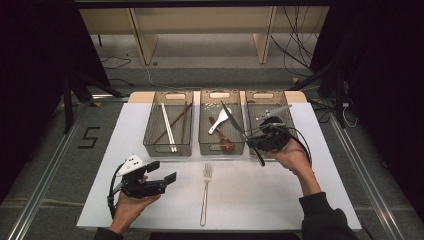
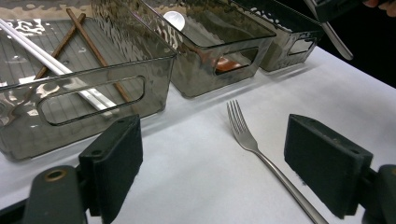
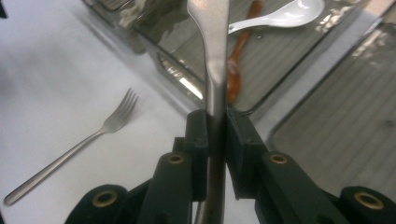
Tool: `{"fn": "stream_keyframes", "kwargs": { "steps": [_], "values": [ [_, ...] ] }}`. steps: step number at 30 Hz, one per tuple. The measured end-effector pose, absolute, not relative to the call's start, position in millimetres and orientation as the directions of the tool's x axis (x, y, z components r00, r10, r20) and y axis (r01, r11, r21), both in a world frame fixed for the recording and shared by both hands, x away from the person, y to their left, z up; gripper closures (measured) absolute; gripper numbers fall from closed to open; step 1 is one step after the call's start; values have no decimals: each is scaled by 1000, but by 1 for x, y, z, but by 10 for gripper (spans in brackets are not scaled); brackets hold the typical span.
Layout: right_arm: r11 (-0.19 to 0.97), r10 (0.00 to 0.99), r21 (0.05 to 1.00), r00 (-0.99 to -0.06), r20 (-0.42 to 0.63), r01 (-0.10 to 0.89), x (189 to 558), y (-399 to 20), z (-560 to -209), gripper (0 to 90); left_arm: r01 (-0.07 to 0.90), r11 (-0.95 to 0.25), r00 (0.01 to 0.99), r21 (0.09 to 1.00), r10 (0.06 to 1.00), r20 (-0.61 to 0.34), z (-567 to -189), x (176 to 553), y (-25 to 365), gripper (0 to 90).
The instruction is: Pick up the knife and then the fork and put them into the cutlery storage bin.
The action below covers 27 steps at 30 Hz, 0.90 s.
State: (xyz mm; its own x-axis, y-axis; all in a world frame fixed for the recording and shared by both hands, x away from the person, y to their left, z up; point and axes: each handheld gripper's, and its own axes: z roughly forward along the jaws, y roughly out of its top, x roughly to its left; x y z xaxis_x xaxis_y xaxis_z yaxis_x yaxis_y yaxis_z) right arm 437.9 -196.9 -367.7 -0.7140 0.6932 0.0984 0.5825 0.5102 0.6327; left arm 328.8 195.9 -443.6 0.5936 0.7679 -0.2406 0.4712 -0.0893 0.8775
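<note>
You see the white table brightly lit, dark surroundings; the utensil beyond your right gripper's jaws blurs.

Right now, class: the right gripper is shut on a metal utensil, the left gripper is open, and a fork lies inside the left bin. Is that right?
One thing is wrong: the fork lies on the white table, in front of the bins, not inside the left bin. The high view shows it. The right gripper is indeed shut on a metal utensil, and the left gripper is open.

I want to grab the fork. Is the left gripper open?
Open. The left gripper has its jaws wide apart, empty, with the fork lying on the table between them.
</note>
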Motion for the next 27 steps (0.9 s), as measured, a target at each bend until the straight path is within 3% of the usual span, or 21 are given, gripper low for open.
{"fn": "stream_keyframes", "kwargs": {
  "steps": [27],
  "values": [
    [373,830,647,-551,88,665,484,-236,-360,802,439,-69,604,896,761,-237,-442,328,199,185]
  ]
}}
